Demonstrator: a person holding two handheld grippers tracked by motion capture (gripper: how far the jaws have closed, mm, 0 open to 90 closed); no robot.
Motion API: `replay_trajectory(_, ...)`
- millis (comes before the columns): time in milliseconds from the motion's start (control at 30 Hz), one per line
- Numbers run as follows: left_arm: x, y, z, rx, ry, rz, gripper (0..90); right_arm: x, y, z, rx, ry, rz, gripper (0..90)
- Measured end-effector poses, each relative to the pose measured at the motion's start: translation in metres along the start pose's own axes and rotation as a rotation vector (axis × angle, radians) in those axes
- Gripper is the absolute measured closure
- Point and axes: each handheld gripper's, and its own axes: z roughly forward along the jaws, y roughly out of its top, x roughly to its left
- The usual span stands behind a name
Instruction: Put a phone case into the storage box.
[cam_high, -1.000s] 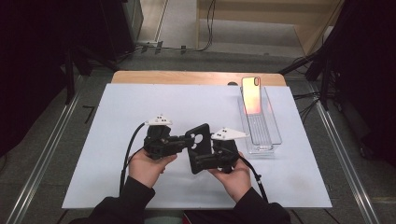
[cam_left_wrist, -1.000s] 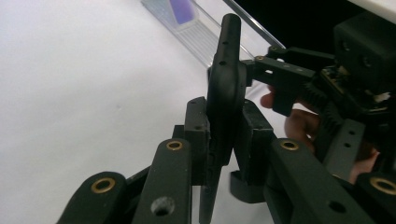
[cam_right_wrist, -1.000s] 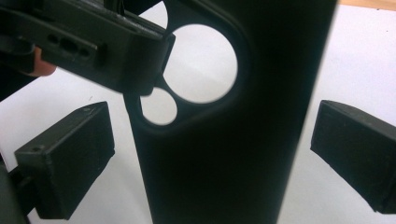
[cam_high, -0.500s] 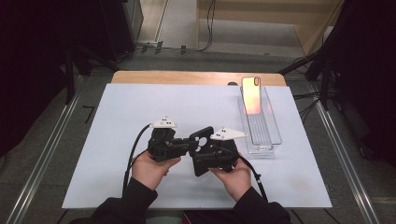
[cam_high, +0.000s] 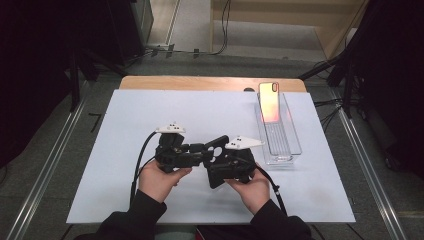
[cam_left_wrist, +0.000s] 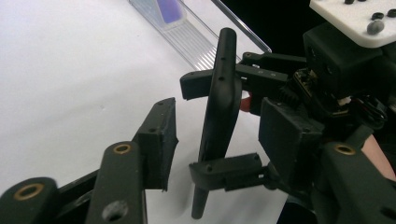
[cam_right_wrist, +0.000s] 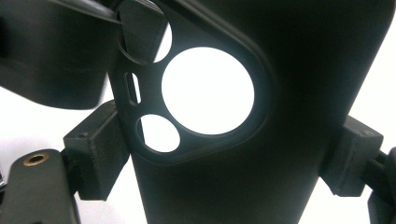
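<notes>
Case (cam_right_wrist: 261, 154), black, no readable branding; right claw (cam_right_wrist: 224, 154) clamps it.

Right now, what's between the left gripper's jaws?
The black phone case, edge-on between them with a gap to the near pad in the left gripper view. The left gripper has just been opening; the right gripper clamps the case's sides.

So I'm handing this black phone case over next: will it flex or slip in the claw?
The black phone case looks thin-walled with big camera cutouts, so it probably flexes under squeeze. It seems light. The right claw grips its side edges, which should hold; its smooth surface might slip.
</notes>
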Motion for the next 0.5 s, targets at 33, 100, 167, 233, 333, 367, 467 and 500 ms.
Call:
replay_trajectory(33, 0.001, 0.000, -0.002, -0.002, -0.005, 0.002, 45.5, -0.001, 0.000, 0.000, 0.000, -0.004, -0.003, 13.6)
replay_trajectory(100, 0.001, 0.000, -0.003, -0.006, -0.002, 0.003, 42.3, -0.003, 0.000, -0.001, -0.001, -0.009, -0.005, 13.5)
replay_trajectory(167, 0.001, 0.002, -0.006, -0.008, 0.011, 0.018, 40.7, -0.008, 0.001, -0.002, 0.000, -0.017, 0.006, 13.6)
replay_trajectory(233, 0.003, 0.002, -0.007, -0.011, -0.008, 0.017, 37.0, -0.011, 0.001, -0.003, 0.000, -0.019, 0.011, 13.6)
replay_trajectory(333, 0.006, 0.001, -0.006, 0.001, -0.023, 0.022, 35.6, -0.013, 0.002, -0.005, -0.003, -0.022, 0.010, 13.6)
replay_trajectory(367, 0.009, 0.000, -0.006, 0.023, -0.031, 0.035, 33.5, -0.015, 0.002, -0.007, -0.001, -0.024, 0.006, 13.6)
replay_trajectory(467, 0.012, -0.003, -0.006, 0.054, -0.021, 0.055, 33.5, -0.019, 0.003, -0.009, 0.008, -0.015, 0.001, 13.5)
replay_trajectory(500, 0.013, -0.004, -0.005, 0.061, -0.018, 0.063, 33.6, -0.020, 0.003, -0.009, 0.013, -0.009, 0.003, 13.5)
